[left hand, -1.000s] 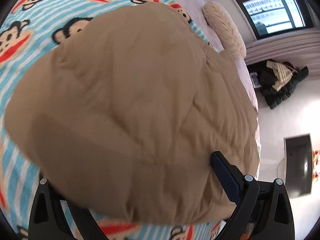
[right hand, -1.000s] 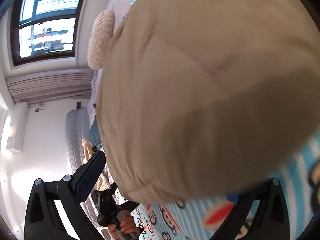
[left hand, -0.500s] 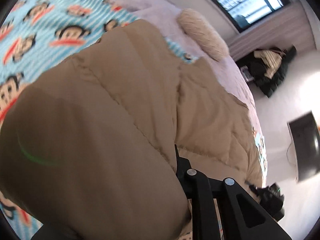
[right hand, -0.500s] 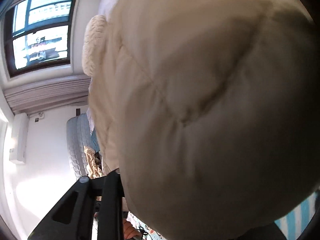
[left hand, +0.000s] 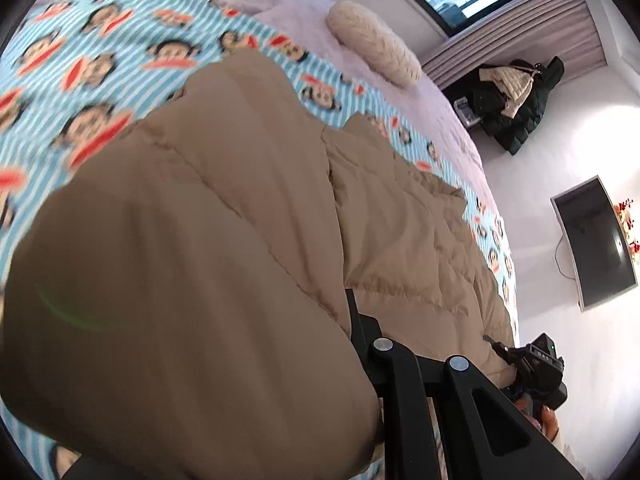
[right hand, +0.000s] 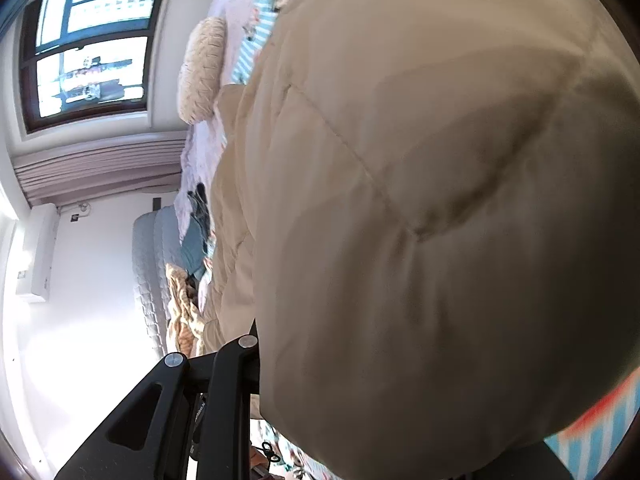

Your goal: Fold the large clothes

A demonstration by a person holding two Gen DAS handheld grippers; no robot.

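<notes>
A large tan quilted puffer coat (left hand: 248, 184) lies on a bed with a blue striped monkey-print sheet (left hand: 100, 52). My left gripper (left hand: 348, 320) is shut on a thick fold of the coat, which bulges over the lens; only the right finger (left hand: 356, 320) shows. In the right wrist view the same coat (right hand: 420, 200) fills the frame, and my right gripper (right hand: 260, 344) is shut on its edge, with only the left finger (right hand: 240, 356) visible. The right gripper also shows in the left wrist view (left hand: 536, 364) at the coat's near corner.
A cream knitted pillow (left hand: 372, 48) lies at the bed's far side. A pile of dark clothes (left hand: 516, 100) sits on the floor under the window. A wall TV (left hand: 592, 244) is at right. A grey headboard (right hand: 148, 264) and more clothes (right hand: 192, 240) lie at the bed's head.
Both grippers have closed on the coat and lifted its edge, and the left view has swung up so more of the bed and room shows.
</notes>
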